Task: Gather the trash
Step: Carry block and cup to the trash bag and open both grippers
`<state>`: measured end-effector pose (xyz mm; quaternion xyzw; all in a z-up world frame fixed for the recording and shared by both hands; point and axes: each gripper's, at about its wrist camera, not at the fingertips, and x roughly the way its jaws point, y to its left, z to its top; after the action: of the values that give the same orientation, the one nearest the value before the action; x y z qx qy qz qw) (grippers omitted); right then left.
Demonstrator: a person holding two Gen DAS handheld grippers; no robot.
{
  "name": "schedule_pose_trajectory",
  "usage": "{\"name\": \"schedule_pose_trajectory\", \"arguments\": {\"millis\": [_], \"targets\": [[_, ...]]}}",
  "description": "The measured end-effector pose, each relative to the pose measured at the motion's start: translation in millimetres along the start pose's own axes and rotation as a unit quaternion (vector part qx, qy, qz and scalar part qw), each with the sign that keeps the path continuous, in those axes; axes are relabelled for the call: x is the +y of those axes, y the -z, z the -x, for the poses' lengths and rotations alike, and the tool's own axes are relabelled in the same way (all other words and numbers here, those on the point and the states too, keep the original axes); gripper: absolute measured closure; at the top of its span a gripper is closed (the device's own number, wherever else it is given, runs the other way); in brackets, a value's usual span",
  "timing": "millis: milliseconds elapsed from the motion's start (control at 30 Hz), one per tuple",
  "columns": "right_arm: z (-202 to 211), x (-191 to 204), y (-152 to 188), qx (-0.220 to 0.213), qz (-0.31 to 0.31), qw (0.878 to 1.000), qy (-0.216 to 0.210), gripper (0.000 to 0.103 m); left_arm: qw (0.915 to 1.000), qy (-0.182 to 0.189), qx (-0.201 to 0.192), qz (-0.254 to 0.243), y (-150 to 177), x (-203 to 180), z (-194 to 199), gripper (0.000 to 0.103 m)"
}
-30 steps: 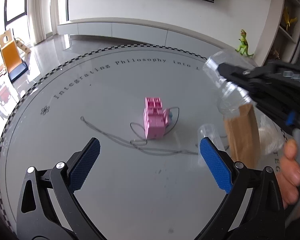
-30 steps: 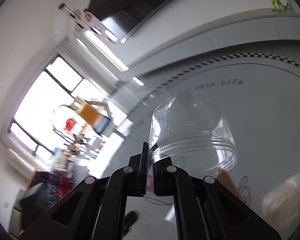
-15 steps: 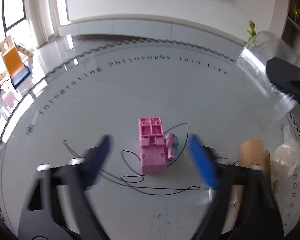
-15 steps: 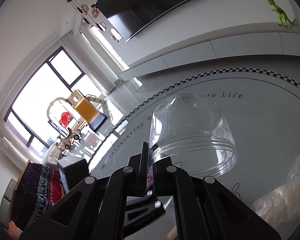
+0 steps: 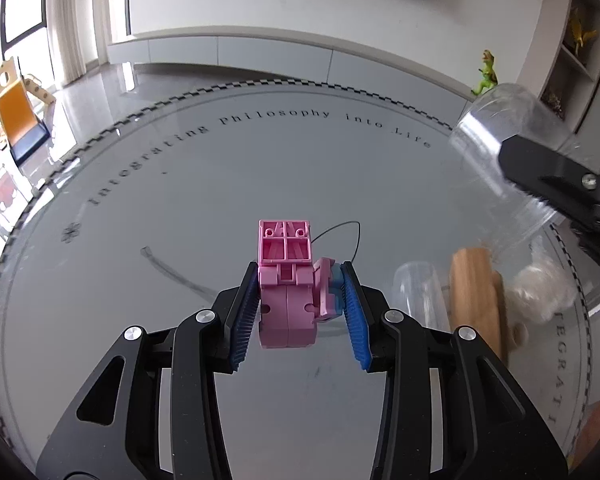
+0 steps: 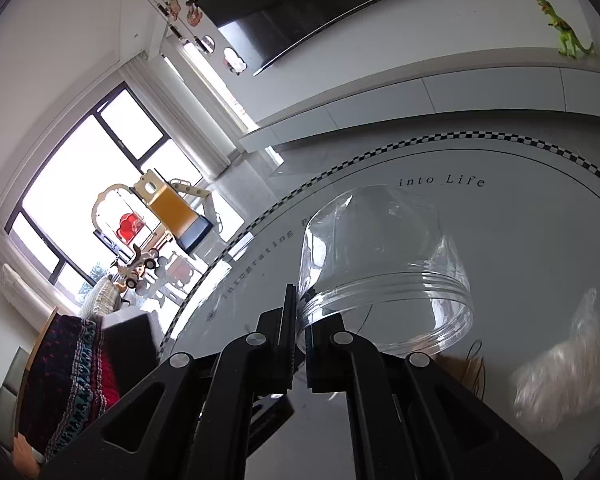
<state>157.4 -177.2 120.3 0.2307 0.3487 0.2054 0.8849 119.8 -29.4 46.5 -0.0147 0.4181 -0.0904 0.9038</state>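
A pink plastic toy block point(image 5: 287, 288) with a small blue part sits between the blue pads of my left gripper point(image 5: 300, 304), which is shut on it just above the round glass table point(image 5: 180, 200). A thin black wire point(image 5: 340, 232) trails from the toy. My right gripper point(image 6: 298, 320) is shut on the rim of a clear plastic jar point(image 6: 384, 264), held tilted in the air; the jar also shows at the right of the left wrist view point(image 5: 508, 140).
On the table's right side lie a brown paper piece point(image 5: 476, 292), a small clear cup point(image 5: 420, 292) and a crumpled clear plastic bag point(image 5: 544, 292), also in the right wrist view point(image 6: 568, 368). A green toy dinosaur point(image 5: 486, 72) stands on the cabinet behind.
My left gripper moved forward to the pink toy and closed on it. The right gripper with the jar stayed raised at the right.
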Motion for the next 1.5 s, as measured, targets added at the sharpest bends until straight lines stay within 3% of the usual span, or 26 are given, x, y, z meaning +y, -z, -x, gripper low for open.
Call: {"name": "schedule_pose_trajectory", "arguments": {"millis": [300,567,900,1267,1500], "targets": [[27,35,29,0.011,0.018,1.0,-0.014,0.098,0.9998,-0.007,-0.013,0.016,32,12,54,0.063],[46,75,77,0.038,0.044,0.998,-0.034,0.098,0.9985,-0.02,-0.021,0.047,65,35,100,0.063],[57,131,141,0.082,0.076,0.991,-0.067,0.098,0.9948,-0.04,-0.033,0.087,137,75,158,0.063],[57,215,218,0.147,0.146,0.971,-0.122,0.098,0.9828,-0.093,-0.039,0.154,221,135,221,0.063],[45,283,277,0.217,0.197,0.943,-0.159,0.098,0.9695,-0.138,-0.039,0.199,280,176,254,0.063]]}}
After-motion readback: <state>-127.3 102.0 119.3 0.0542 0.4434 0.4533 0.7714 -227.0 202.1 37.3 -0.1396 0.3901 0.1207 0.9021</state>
